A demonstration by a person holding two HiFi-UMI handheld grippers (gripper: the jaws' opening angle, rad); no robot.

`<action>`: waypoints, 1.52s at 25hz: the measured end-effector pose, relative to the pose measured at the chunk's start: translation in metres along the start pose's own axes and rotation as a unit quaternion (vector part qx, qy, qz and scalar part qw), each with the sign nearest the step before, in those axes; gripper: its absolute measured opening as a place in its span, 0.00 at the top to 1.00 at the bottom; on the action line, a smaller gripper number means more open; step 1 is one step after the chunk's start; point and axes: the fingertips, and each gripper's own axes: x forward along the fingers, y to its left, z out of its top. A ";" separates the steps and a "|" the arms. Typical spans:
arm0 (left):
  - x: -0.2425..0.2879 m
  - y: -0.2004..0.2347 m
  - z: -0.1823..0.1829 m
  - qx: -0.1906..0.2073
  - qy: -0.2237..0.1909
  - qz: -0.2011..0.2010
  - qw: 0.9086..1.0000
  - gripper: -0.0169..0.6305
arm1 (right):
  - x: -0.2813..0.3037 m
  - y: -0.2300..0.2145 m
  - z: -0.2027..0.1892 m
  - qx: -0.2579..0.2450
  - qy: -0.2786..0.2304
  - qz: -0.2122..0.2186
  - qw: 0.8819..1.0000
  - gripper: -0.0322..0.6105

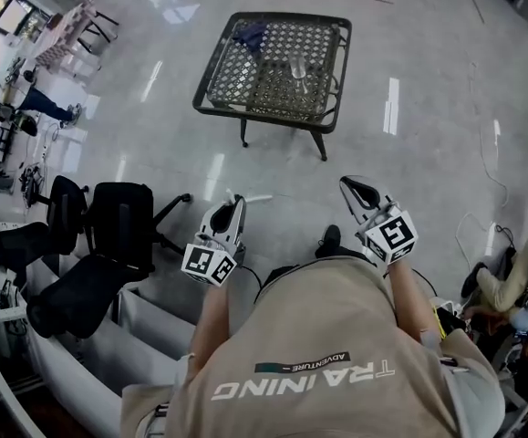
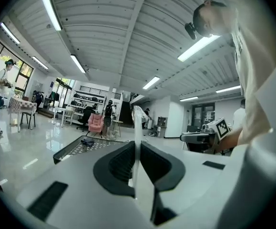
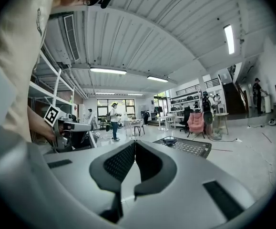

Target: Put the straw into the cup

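Note:
In the left gripper view a thin clear straw [image 2: 137, 128] stands upright between the jaws of my left gripper [image 2: 138, 144], which is shut on it. My right gripper [image 3: 135, 144] is shut, with nothing between its black pads. The head view shows both held out level over the floor, left gripper [image 1: 238, 203] and right gripper [image 1: 351, 186]. Well ahead of them stands a low dark mesh table [image 1: 222, 76]. A clear cup [image 1: 300, 71] stands near the table's middle, and a blue object [image 1: 250, 35] lies at its far left corner.
Black office chairs [image 1: 99, 245] stand on the floor to my left beside a white frame [image 1: 145, 327]. A seated person [image 1: 519, 290] is at the right edge. Shiny floor lies between me and the table. Other people and desks [image 2: 28, 111] are far off.

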 end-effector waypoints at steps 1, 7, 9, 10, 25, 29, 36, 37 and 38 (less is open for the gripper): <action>0.010 0.000 0.004 0.002 0.000 0.002 1.000 0.90 | 0.001 -0.007 -0.001 0.003 0.000 -0.001 1.000 0.92; 0.049 -0.004 0.014 0.027 0.001 0.014 1.000 0.90 | 0.008 -0.037 -0.016 -0.015 0.020 -0.002 1.000 0.92; 0.055 -0.006 0.014 0.027 0.007 0.007 1.000 0.90 | 0.008 -0.042 -0.015 -0.018 0.020 -0.006 1.000 0.92; 0.059 -0.007 0.012 0.028 0.011 0.005 1.000 0.90 | 0.008 -0.044 -0.016 -0.018 0.022 -0.008 1.000 0.92; 0.129 0.069 0.010 0.014 0.000 -0.007 1.000 0.90 | 0.097 -0.070 0.007 -0.106 0.055 0.010 0.993 0.92; 0.149 0.109 0.027 0.020 -0.009 -0.018 1.000 0.90 | 0.137 -0.082 0.026 -0.099 0.046 -0.009 0.994 0.92; 0.184 0.166 0.041 0.054 0.002 -0.051 0.997 0.90 | 0.188 -0.117 0.050 -0.080 0.019 -0.075 0.994 0.92; 0.189 0.172 0.042 0.056 0.002 -0.056 0.997 0.90 | 0.192 -0.120 0.050 -0.083 0.022 -0.083 0.993 0.92; 0.194 0.178 0.044 0.057 0.002 -0.061 0.997 0.90 | 0.196 -0.122 0.050 -0.088 0.027 -0.087 0.992 0.92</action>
